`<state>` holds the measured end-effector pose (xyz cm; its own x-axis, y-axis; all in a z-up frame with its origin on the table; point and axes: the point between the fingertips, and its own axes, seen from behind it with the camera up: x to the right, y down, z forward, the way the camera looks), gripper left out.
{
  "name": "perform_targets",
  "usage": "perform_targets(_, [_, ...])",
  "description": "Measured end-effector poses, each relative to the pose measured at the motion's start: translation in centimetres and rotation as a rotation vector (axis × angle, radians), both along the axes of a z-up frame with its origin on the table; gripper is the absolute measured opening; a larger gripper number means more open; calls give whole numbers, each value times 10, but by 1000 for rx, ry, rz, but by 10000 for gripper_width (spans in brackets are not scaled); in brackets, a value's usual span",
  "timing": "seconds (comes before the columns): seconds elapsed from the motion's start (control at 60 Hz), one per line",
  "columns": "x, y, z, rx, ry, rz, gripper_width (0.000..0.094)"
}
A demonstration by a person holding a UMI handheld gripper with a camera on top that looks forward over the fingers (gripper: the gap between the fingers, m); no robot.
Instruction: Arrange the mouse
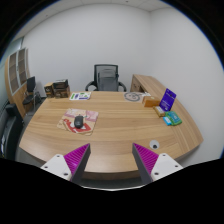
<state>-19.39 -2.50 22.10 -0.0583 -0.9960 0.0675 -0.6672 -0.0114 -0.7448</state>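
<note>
A dark mouse (79, 122) lies on a pinkish mat or booklet (80, 121) on the left part of the wooden table (120, 125), well beyond my fingers. My gripper (111, 160) is open and empty, held above the table's near edge, with its purple pads (76, 158) spread wide apart. Nothing stands between the fingers.
A teal item (172, 118) lies on the table at the right. A purple box (167, 98) stands at the far right, papers (135, 97) and a booklet (80, 96) at the far side. An office chair (106, 78) stands behind the table, shelves (22, 75) at the left.
</note>
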Motion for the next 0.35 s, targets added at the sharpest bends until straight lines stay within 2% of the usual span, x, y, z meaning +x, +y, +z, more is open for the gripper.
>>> perform_targets(0.133, [-35,-20,4,-22,-4,-46,868])
perform_targets(0.35, [-53,-30,-5,4,15,-78,868])
